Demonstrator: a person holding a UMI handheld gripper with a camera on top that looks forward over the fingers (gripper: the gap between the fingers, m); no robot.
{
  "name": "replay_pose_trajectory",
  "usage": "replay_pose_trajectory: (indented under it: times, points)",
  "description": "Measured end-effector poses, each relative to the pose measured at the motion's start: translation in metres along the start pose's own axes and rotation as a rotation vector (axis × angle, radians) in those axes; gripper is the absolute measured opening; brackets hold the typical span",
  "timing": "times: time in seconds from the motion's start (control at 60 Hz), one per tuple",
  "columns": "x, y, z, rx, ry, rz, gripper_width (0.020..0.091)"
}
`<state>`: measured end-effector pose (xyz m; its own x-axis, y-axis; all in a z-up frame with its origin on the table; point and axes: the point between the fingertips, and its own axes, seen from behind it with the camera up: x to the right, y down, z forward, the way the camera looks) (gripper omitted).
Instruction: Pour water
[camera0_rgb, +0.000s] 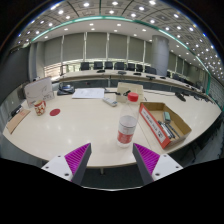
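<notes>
Gripper (108, 160) fingers spread, empty — bottle (127, 129) stands upright just ahead on the table (80, 130), red label unreadable.

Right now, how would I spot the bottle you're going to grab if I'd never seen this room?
Find the big curved pale table in the meeting room. Near its front edge, just ahead of the open gripper, stands a clear plastic bottle with a red and white label. It is the only tall upright thing there; the box beside it lies flat and open.
</notes>
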<state>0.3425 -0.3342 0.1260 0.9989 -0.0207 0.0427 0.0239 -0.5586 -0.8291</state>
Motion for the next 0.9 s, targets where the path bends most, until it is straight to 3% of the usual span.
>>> replay_pose_trajectory:
  times: [0.15,0.383,0.433,0.55,0.817,0.9]
  points:
    - [0.046,-0.009,0.058,0.035,-0.030,0.025,0.0863]
    - [0.049,-0.044,0.140,0.122,-0.088,-0.031,0.0846]
    - [0.045,-0.043,0.148,0.127,-0.095,-0.033,0.0791]
    - [0.048,-0.043,0.170,0.136,-0.072,-0.044,0.0549]
    - [0.045,-0.050,0.175,0.156,-0.058,-0.057,0.0384]
    - [0.040,-0.062,0.174,0.160,-0.032,-0.091,0.0385]
